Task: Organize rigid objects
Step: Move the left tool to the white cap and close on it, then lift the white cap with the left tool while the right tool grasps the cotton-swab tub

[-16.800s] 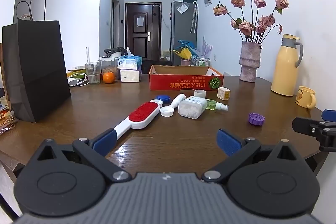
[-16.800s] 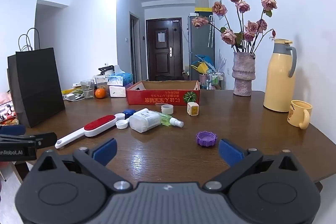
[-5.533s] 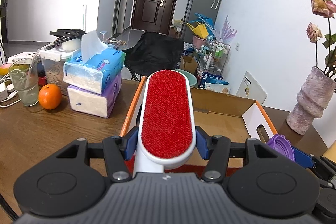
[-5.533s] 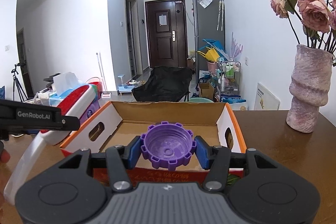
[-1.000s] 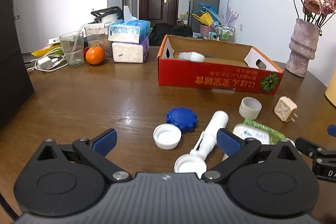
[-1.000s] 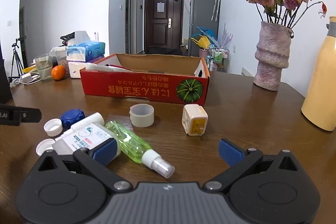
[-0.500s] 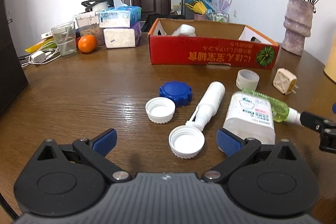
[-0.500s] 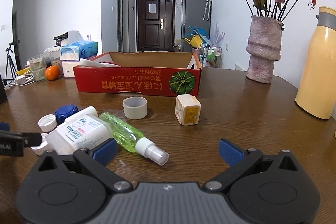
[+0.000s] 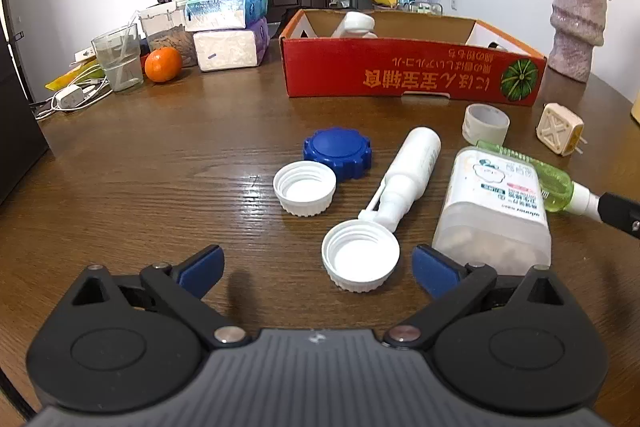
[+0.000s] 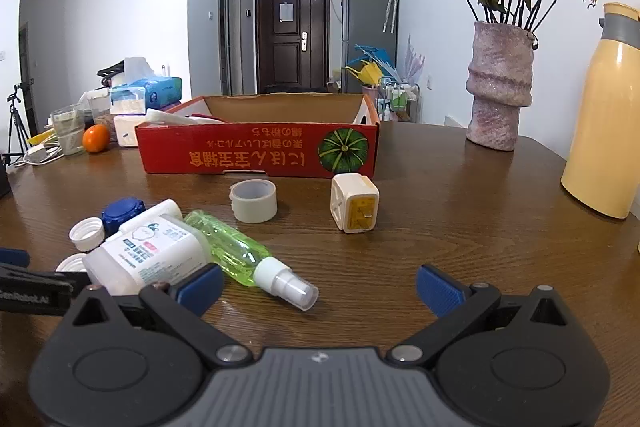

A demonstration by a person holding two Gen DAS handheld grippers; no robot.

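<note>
Left gripper (image 9: 316, 267), jaws beginning to close with nothing pressed, has the open-side-up white cap (image 9: 360, 255) at lower centre, nearer its right pad; right gripper (image 10: 318, 287) gapes empty

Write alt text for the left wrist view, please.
The left gripper, jaws wide but closing, hangs over a brown table just short of an upturned white cap. Beyond lie a second white cap, a blue cap, bottles and a red cardboard box.
</note>
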